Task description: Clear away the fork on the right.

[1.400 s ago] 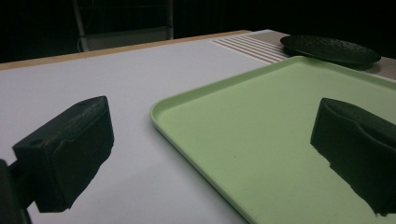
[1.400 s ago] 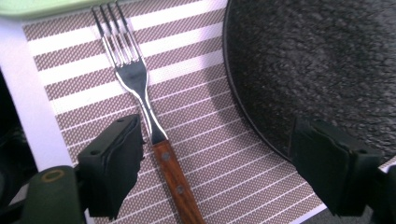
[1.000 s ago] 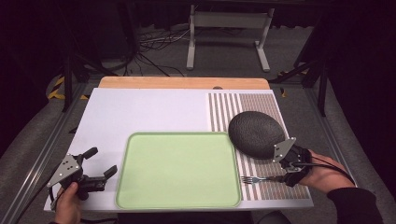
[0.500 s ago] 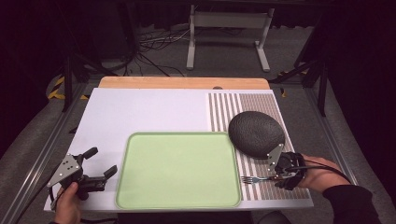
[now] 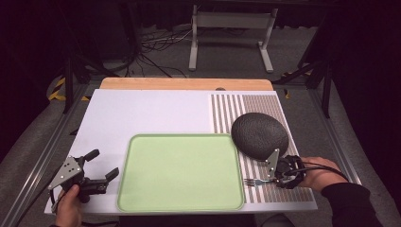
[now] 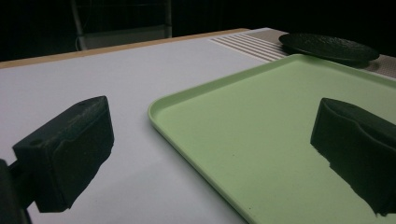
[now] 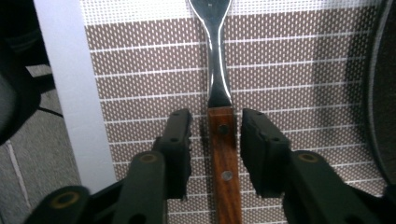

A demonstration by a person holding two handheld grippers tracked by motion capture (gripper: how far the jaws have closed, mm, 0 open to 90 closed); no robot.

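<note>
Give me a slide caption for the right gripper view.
Right gripper closing around a fork's wooden handle on a striped placemat.

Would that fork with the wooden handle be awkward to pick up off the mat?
Probably a little. The fork lies flat and looks stiff and light; its handle is narrow and its steel neck shiny, perhaps slippery. The right gripper has just been closing, jaws either side of the handle, gaps remaining.

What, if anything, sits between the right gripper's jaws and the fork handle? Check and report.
Nothing visible. The right gripper has a jaw on each side of the fork, whose wooden handle lies on the striped mat. The jaws have just been closing, and narrow gaps remain between pads and handle.
</note>
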